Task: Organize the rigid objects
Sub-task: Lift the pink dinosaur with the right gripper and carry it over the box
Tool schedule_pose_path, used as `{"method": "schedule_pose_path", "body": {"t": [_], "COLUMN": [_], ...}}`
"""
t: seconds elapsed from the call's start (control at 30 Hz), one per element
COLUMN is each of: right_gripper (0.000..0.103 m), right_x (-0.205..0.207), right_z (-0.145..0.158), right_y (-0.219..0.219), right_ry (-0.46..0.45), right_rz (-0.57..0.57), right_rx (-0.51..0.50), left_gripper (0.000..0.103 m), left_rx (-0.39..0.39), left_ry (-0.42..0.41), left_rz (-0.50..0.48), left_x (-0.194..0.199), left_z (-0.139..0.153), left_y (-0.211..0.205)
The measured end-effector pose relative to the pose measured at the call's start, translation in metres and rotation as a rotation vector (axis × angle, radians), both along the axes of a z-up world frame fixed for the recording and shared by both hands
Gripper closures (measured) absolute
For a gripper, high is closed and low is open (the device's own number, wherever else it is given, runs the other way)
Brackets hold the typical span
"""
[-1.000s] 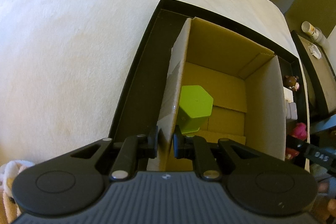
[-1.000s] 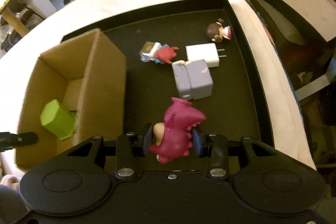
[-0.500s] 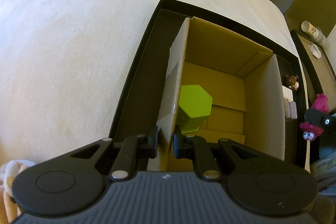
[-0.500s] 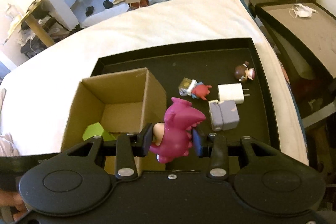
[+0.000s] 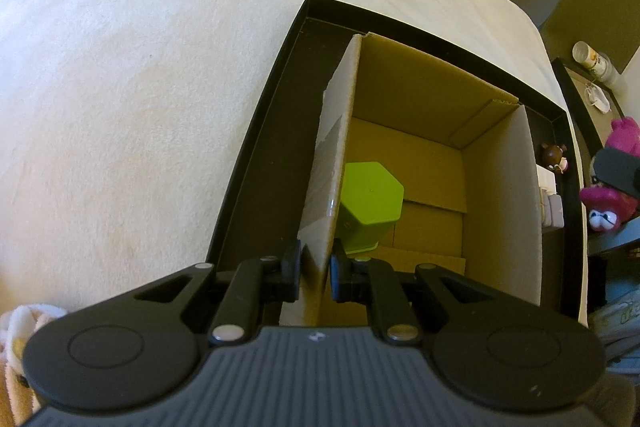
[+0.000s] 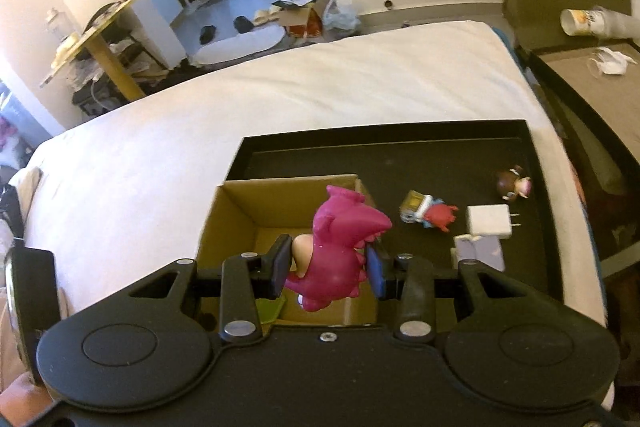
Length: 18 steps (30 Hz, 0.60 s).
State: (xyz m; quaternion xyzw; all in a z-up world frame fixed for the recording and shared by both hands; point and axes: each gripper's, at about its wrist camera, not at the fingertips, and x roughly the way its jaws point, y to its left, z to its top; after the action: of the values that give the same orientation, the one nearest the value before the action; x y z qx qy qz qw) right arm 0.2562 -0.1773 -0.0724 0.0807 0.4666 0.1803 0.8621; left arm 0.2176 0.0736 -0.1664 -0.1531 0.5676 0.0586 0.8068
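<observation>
Mid-transfer. Our right gripper [image 6: 328, 267] is clamped on the pink dinosaur figure [image 6: 340, 247], above the cardboard box [image 6: 236, 211] in the black tray [image 6: 400, 151]. Left gripper [image 5: 316, 269] pinches the box wall. Next, we judge: centre over the opening, lower, release beside the green block [image 5: 370, 205].
</observation>
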Motion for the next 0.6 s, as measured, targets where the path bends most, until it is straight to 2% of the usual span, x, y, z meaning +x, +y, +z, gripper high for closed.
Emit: {"method": "schedule_pose_path", "body": {"t": [0.23,0.43,0.6], "right_gripper": [0.064,0.064,0.064], "right_x": [0.002,0.000,-0.002], "right_z": [-0.003,-0.016,-0.021], "right_y": [0.022,0.039,0.052], "right_ry": [0.011,0.063,0.079], "right_rz": [0.040,0.080,0.096], "right_rx": [0.013,0.063,0.062], "left_gripper": [0.090,0.090,0.090], "left_rx": [0.000,-0.003,-0.009], "left_ry": [-0.002,-0.005,-0.008], "left_rz": [0.001,0.000,-0.001], "left_x": [-0.001,0.000,-0.002], "left_z": [0.000,0.000,0.000], "left_y": [0.000,0.000,0.001]}}
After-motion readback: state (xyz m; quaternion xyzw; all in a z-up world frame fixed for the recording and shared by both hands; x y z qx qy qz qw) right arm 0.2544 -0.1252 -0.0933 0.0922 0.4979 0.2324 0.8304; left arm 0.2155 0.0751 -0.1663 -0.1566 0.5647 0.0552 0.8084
